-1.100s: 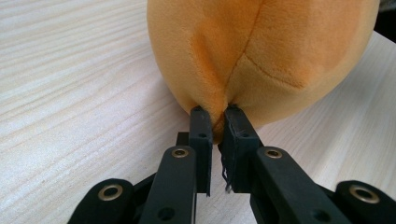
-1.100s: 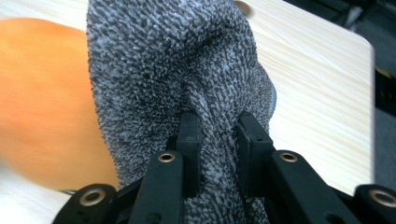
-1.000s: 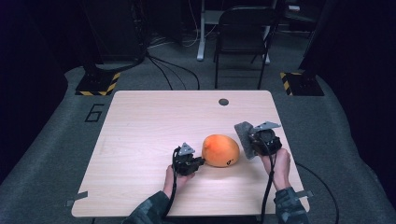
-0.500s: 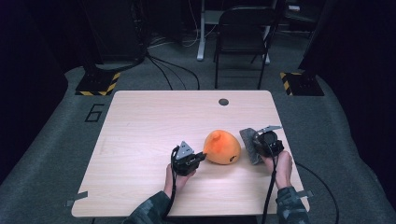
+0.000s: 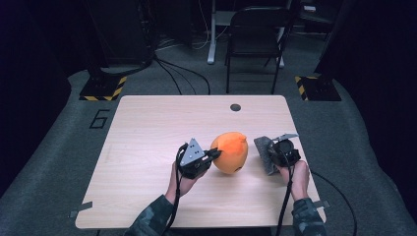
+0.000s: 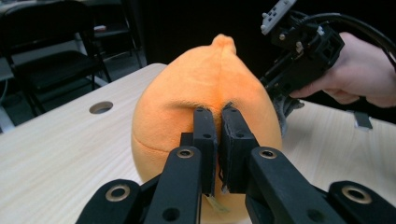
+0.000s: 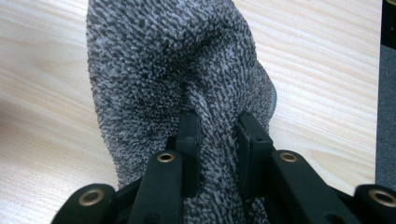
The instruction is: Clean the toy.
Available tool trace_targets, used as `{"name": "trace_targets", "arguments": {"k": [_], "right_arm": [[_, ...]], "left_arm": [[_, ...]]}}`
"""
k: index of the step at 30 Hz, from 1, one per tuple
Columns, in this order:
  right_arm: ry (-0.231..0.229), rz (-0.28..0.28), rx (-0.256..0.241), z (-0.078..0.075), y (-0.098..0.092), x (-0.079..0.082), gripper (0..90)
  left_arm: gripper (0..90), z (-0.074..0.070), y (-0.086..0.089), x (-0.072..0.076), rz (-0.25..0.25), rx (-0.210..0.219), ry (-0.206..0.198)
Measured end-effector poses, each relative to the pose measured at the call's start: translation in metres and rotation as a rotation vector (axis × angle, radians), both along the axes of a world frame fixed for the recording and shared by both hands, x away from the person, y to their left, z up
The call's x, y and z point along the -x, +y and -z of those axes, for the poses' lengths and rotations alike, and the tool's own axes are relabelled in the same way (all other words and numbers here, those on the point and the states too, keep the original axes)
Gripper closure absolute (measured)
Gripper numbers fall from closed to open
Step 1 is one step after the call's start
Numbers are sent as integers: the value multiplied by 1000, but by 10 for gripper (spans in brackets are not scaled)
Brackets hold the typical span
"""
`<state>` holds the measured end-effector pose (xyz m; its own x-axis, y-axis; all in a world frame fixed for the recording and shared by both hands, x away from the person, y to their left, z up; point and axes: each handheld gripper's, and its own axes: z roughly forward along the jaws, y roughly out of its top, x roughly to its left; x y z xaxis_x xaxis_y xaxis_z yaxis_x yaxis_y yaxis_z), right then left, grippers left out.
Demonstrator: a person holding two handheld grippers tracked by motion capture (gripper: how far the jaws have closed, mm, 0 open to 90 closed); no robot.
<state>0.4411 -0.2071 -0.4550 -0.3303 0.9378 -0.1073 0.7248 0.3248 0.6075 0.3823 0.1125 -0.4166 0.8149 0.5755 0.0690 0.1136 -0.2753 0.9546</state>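
Orange plush, a soft toy (image 5: 230, 152) shaped like a fruit, sits right of centre on the table (image 5: 147, 128), toward my near edge. Its pointed tip leans up and slightly to the right in the high view, so its long axis runs near upright.

Left gripper (image 5: 212, 154): I have it at the toy's left flank. In the left gripper view the 2 jaws are pinched nearly together, with a small fold of the orange fabric (image 6: 205, 93) caught at their tips. The hold looks shallow: a tuck of pile, not the body.

Right gripper (image 5: 269, 153): closed on a grey cloth (image 5: 264, 153), knobbly like terry. The right gripper view shows a ridge of cloth (image 7: 187, 70) gathered between the jaws, which stand a little apart around it, and the rest draped over the wood. The cloth hangs just to the right of the toy, near but not touching as far as I can tell from above.

My judgement: the work is wiping the toy with the cloth. The toy lies to the left of the cloth, so the right hand has to travel left across a short gap while the left steadies. The risk is the left pinch slipping off the fabric under the push.
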Motion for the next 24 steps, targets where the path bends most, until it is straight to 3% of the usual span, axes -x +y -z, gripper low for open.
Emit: {"name": "trace_targets", "arguments": {"k": [4, 7, 8, 9, 13, 19, 22, 24], "right_arm": [[1, 5, -2, -1, 0, 2, 736], [-6, -4, 1, -2, -1, 2, 736], [-3, 1, -2, -4, 0, 4, 735], [-3, 1, -2, -4, 0, 4, 735], [-53, -31, -32, -29, 5, 14, 734], [-159, -141, -121, -80, 29, 39, 731], [-182, -229, -112, -94, 56, 54, 730], [-178, -279, -90, -93, 76, 59, 730]], "left_arm": [[860, 5, -5, -6, 16, -36, 0], [859, 17, -9, -16, 26, -71, 42], [859, 27, -13, -20, 24, -82, 72], [859, 27, -13, -20, 24, -82, 72], [858, 28, -12, -22, 26, -85, 63], [858, 28, -13, -21, 28, -89, 70], [858, 28, -14, -20, 24, -84, 69], [858, 28, -14, -20, 28, -87, 62]]}}
